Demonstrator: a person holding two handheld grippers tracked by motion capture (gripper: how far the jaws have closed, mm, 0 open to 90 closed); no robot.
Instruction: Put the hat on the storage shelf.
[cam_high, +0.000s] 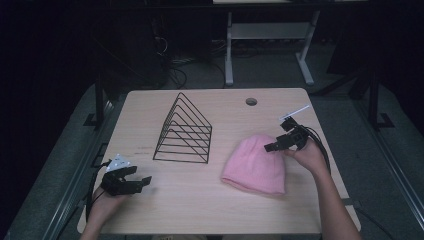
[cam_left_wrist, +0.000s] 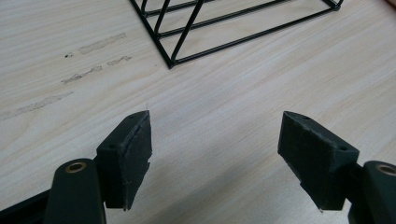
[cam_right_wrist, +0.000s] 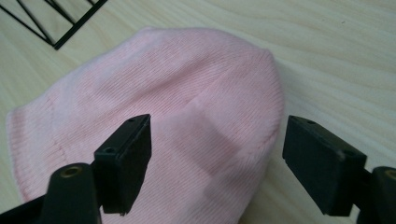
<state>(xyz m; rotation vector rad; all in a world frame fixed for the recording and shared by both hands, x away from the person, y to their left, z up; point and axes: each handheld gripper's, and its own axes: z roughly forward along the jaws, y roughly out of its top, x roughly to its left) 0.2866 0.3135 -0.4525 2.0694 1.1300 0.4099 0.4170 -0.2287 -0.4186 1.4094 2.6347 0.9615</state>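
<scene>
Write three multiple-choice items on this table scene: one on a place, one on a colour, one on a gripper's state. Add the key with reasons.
1. Where does the wire rack stand, seen from the high view?
A. left of the hat
B. on top of the hat
C. at the table's near edge

2. What colour is the knit hat?
A. blue
B. pink
C. grey

3. How do the right gripper's jaws stand?
A. shut on the hat
B. shut on the rack
C. open above the hat

Key: 1 A, the rack stands mid-table with the hat to its right. 2 B, the knit is plainly pink. 3 C, the right gripper view shows both pads wide apart, the hat beneath them.
</scene>
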